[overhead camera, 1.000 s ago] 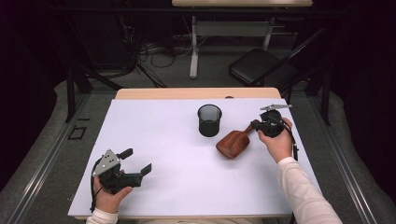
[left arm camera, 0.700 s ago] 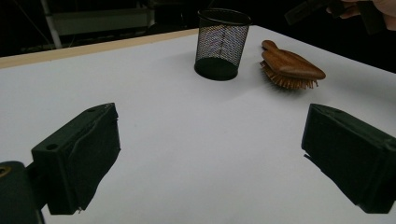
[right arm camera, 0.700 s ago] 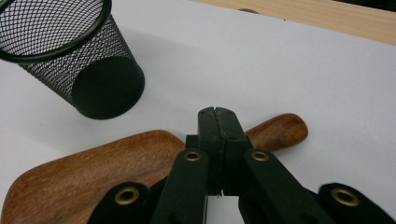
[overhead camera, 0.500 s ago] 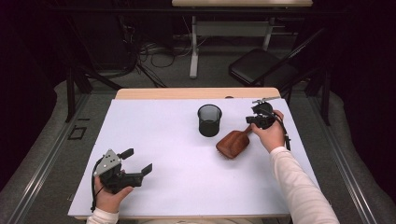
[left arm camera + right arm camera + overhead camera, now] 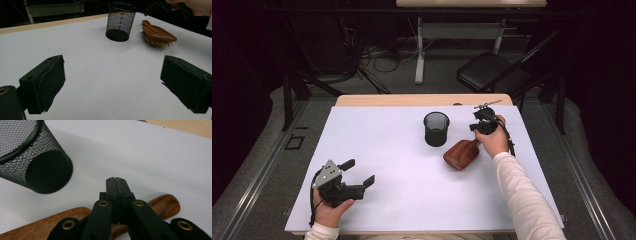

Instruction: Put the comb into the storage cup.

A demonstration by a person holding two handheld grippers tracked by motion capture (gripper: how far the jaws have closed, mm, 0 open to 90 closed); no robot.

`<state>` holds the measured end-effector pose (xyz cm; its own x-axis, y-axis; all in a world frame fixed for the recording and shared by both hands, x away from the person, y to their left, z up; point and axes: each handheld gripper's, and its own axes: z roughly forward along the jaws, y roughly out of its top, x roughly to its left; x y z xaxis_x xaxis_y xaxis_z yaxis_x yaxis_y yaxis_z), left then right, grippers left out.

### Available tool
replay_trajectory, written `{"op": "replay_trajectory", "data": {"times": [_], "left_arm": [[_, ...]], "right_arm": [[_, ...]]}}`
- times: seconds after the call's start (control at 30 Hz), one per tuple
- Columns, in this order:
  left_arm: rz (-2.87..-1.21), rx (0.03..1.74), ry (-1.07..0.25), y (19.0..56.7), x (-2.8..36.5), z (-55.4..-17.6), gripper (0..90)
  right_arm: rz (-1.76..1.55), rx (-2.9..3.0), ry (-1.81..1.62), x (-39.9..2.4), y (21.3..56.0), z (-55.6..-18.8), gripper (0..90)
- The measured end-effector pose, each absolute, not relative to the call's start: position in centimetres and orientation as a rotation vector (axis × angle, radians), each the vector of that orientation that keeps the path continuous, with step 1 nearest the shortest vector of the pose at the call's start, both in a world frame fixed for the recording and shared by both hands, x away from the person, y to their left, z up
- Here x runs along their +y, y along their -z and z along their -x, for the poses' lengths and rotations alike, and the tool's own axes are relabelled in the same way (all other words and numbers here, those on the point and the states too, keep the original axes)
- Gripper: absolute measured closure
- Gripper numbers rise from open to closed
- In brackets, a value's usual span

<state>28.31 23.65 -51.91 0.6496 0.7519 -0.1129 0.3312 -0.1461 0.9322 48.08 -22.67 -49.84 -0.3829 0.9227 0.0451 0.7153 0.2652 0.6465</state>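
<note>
A dim lab: white-covered table [image 5: 377,150], loose floor cables [image 5: 372,55], folding chair [image 5: 489,70].

Black mesh cup [image 5: 436,128] taken as landmark, seen upright on white table sheet [image 5: 402,195]. Wooden hairbrush [image 5: 461,153] laid just right of cup and nearer person — apart from it. Right gripper [image 5: 477,128] held in hand right of cup, over brush handle, jaws closed. Left gripper [image 5: 360,172] held well apart from cup — toward near left corner, jaws spread, nothing between.
</note>
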Motion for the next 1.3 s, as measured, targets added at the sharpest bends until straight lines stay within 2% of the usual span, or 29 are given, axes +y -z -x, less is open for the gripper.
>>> {"op": "replay_trajectory", "data": {"times": [0.73, 1.3], "left_arm": [[-1.745, 0.892, -0.458, 52.1, 23.7, -28.4, 5.7], [-1.74, 0.899, -0.454, 52.1, 23.9, -28.5, 5.8]], "right_arm": [[-1.545, 2.256, -0.737, -23.2, 52.7, -49.4, 90.0], [-1.571, 2.299, -0.683, -23.8, 53.9, -48.9, 90.0]]}}
